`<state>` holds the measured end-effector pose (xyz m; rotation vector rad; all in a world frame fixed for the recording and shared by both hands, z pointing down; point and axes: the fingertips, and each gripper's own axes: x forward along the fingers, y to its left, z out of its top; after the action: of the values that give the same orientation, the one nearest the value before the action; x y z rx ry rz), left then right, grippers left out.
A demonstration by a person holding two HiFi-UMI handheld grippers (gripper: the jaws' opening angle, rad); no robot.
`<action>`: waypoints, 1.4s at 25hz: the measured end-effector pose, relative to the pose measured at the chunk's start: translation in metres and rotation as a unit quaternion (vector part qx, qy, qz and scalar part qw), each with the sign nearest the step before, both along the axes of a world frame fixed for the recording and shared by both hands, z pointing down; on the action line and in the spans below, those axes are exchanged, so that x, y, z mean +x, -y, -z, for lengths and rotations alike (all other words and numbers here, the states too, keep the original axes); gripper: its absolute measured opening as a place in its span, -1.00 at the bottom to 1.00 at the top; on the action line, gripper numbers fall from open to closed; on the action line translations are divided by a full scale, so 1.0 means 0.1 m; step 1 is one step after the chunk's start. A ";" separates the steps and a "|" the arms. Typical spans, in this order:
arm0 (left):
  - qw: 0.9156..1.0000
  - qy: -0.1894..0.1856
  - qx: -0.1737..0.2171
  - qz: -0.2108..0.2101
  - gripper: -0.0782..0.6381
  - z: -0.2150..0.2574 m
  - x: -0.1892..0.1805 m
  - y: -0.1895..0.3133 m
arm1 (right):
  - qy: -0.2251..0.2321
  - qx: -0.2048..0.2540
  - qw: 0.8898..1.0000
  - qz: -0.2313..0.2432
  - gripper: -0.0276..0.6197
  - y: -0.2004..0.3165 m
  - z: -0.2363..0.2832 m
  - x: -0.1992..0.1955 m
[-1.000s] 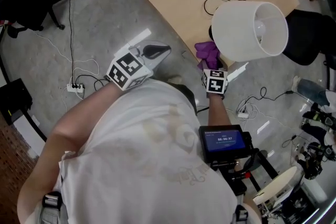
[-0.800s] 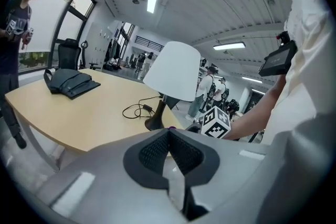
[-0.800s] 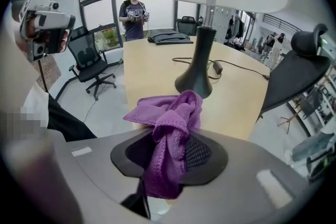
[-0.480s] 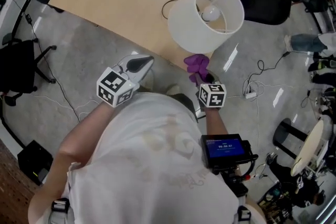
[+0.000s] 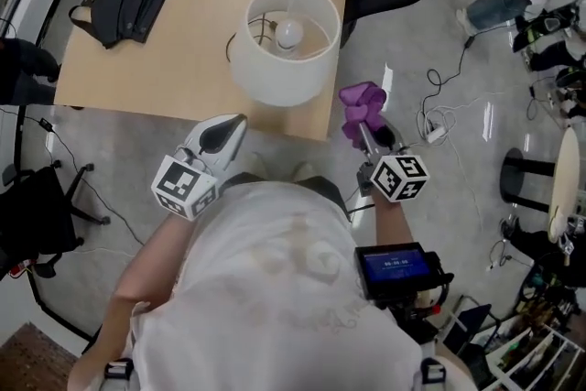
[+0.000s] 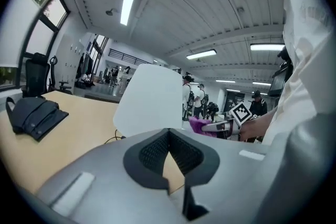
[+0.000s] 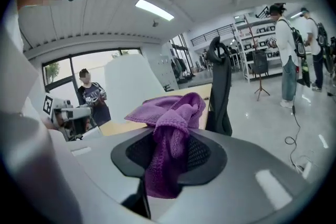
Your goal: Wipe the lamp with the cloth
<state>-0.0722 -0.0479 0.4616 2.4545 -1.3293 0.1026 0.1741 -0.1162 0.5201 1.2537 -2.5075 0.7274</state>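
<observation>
R gripper (image 5: 372,133), jaws just been closing, clamps the purple cloth (image 5: 361,103) off the table's (image 5: 183,41) near-right corner, just R of the white lamp (image 5: 275,69) standing on it; L gripper (image 5: 235,124) pinched together, empty; chest screen (image 5: 396,265) txt too small to read.

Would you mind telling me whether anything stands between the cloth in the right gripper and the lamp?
Nothing visible does. The right gripper, its jaws having just been closing on the purple cloth, holds it beside the corner of the table. Only open air lies between the cloth and the white shade of the lamp.
</observation>
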 end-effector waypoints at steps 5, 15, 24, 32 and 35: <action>0.999 -0.007 0.031 0.006 -0.78 0.21 -0.02 0.08 | 0.057 0.098 0.993 0.044 -0.48 0.28 1.01 -0.28; 0.998 0.022 0.064 0.000 -0.78 0.44 -0.11 0.08 | 0.083 0.173 0.972 0.139 -0.48 0.41 1.76 -0.99; 0.998 0.035 0.044 0.013 -0.78 0.36 -0.28 0.13 | 0.038 0.149 0.982 0.107 -0.47 0.38 1.19 -1.08; 0.998 0.017 0.058 -0.003 -0.78 0.48 -0.16 0.09 | 0.008 0.045 0.995 0.086 -0.46 0.22 0.28 -0.82; 0.998 0.024 0.054 -0.008 -0.78 0.44 -0.18 0.05 | -0.004 0.026 0.997 0.078 -0.46 0.19 0.11 -0.77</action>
<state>-0.0899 -0.0526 0.4178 2.5678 -1.3684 0.0976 0.0973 -0.1355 0.5095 1.0594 -2.5974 0.6234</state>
